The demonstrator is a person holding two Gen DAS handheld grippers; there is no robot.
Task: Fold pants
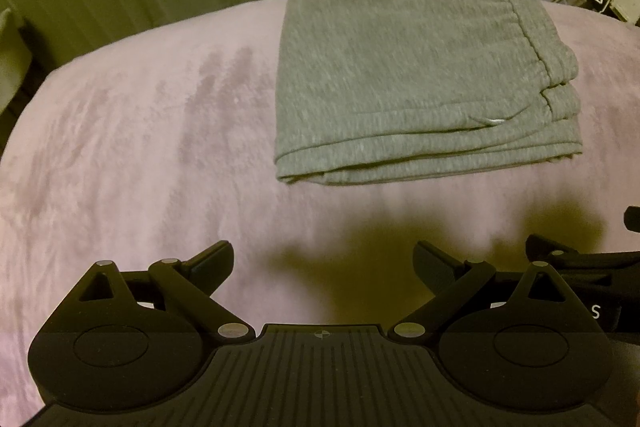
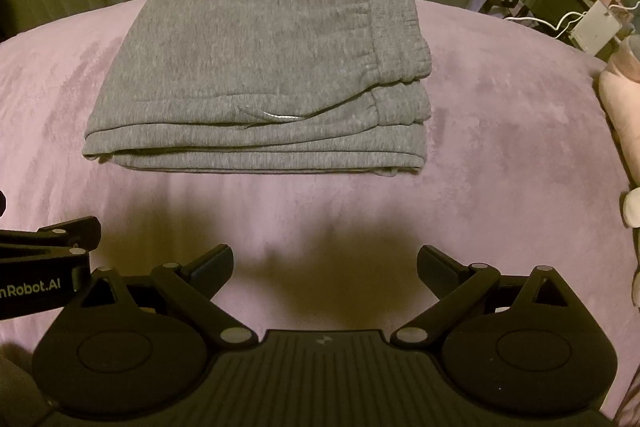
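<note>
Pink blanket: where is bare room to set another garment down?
Free: the pink fleece blanket left of the folded grey sweatpants, and the strip between them and both open grippers. Crowded: right edge, by the pale pink plush.

"nRobot.AI" on left gripper [image 2: 48, 247] body; "S" on right gripper [image 1: 596, 311].
</note>
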